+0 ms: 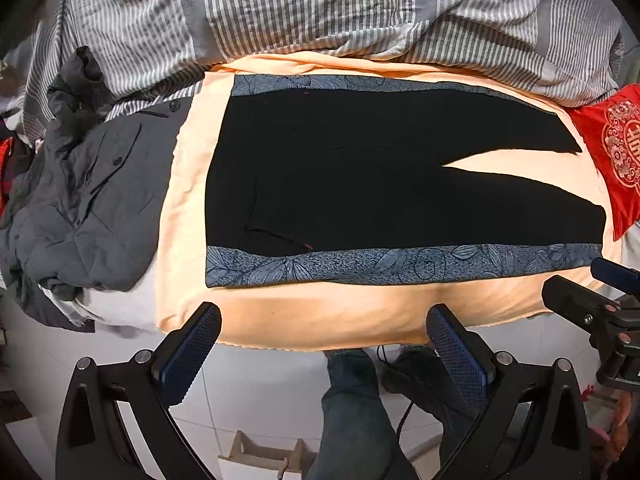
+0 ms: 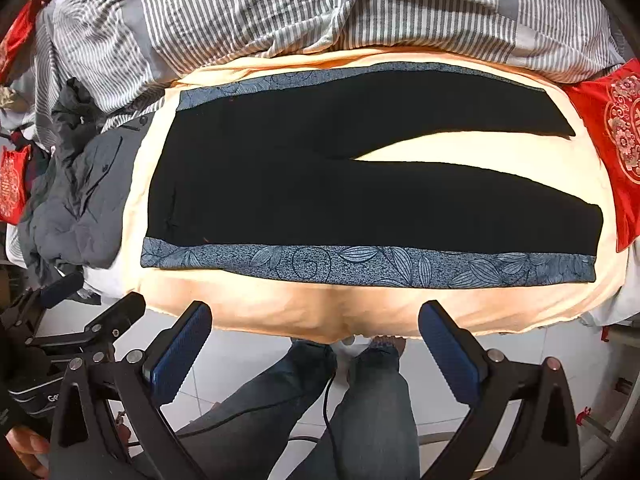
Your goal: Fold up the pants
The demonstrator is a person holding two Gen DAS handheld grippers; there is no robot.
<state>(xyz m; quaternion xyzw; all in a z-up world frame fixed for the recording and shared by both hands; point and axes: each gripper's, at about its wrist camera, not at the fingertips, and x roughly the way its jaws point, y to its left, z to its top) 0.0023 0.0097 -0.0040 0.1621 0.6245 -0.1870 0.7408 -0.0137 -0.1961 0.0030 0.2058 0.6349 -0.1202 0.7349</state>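
One pants (image 1: 360, 176), two tongs (image 1: 324, 320) (image 2: 316, 320), two red pillows (image 2: 612, 140) (image 2: 12, 184).

Black pants (image 1: 340, 176) flat, legs apart

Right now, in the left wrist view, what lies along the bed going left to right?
Crumpled grey jacket → peach sheet → black pants, waist left, legs right → red embroidered cushion.

White tiled floor (image 1: 248, 396); bed, peach sheet (image 1: 320, 320), striped grey duvet (image 1: 280, 8).
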